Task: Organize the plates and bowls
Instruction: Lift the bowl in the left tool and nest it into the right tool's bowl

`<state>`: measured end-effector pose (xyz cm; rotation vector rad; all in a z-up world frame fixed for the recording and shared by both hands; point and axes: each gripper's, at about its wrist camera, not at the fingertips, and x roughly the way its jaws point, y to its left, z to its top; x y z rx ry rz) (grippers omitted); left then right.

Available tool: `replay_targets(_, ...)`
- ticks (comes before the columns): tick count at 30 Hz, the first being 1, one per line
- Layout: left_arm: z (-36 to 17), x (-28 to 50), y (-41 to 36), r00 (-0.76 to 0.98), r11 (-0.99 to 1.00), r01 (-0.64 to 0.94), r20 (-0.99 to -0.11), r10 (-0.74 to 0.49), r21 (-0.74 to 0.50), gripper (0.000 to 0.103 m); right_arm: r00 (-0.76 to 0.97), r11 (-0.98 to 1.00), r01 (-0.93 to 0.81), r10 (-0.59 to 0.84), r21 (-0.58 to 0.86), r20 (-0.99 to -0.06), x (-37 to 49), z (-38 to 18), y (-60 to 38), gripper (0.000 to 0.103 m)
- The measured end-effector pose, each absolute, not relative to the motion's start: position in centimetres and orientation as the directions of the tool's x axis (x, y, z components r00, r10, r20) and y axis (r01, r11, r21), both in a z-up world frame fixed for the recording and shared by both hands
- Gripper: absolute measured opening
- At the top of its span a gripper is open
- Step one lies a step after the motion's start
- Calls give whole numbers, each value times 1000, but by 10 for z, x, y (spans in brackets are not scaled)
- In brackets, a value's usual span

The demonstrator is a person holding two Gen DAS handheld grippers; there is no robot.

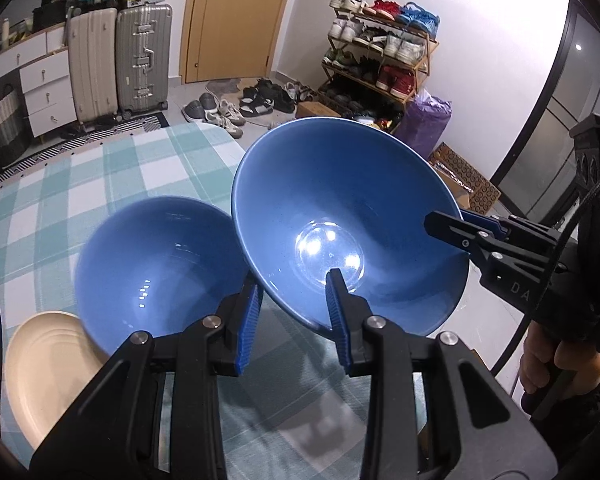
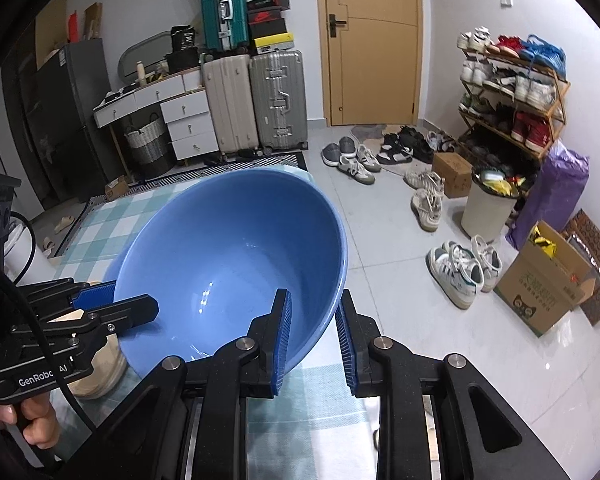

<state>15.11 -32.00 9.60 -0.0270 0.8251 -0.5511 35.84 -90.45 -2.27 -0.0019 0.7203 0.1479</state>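
While both grippers work at the same large blue bowl point(image 1: 348, 216), that bowl is raised off the table point(image 1: 60, 200) and tilted, its opening facing the cameras. The left gripper point(image 1: 294, 316) has its fingers spread on either side of the bowl's near rim: one blue pad point(image 1: 338, 312) lies inside the bowl, the other sits outside and below the rim. Whether the pads actually press the wall cannot be told from the left wrist view. The right gripper point(image 2: 314, 332) likewise straddles the opposite rim of the large blue bowl point(image 2: 236, 256), one pad inside and one outside; a visible gap remains at the outer pad, so firm contact cannot be confirmed.

A second, smaller blue bowl point(image 1: 156, 268) sits just beside the raised one, to its left and lower, its rim overlapping a cream plate point(image 1: 48, 372) resting on the checked tablecloth. In the right wrist view the left gripper point(image 2: 116, 304) appears at the bowl's far edge.

Beyond the table stand suitcases point(image 2: 256, 100), a wooden door point(image 2: 372, 44), and a shoe rack point(image 2: 512, 92), with loose shoes on the tiled floor point(image 2: 396, 248).
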Motion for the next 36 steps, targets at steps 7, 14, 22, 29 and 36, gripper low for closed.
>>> replay_targets(7, 118, 142, -284, 589, 878, 421, -668, -456, -227, 29, 750, 982, -187, 161, 28, -642, 362, -5, -874, 23)
replay_targets(14, 133, 139, -249, 619, 897, 381, -660, -426, -222, 29, 746, 971, -237, 192, 16, -638, 370, 2, -845, 23)
replay_targets(22, 132, 143, -220, 634, 917, 337, -669, -388, -212, 29, 730, 960, -279, 227, 22, -645, 382, -4, -814, 23)
replay_targets(29, 122, 151, -204, 636, 930, 306, -682, -360, -205, 29, 710, 952, -304, 250, 33, -658, 393, -16, -795, 23)
replay_targets(36, 111, 160, -198, 630, 937, 283, -698, -341, -203, 29, 692, 947, -318, 263, 43, -673, 406, -29, -782, 23)
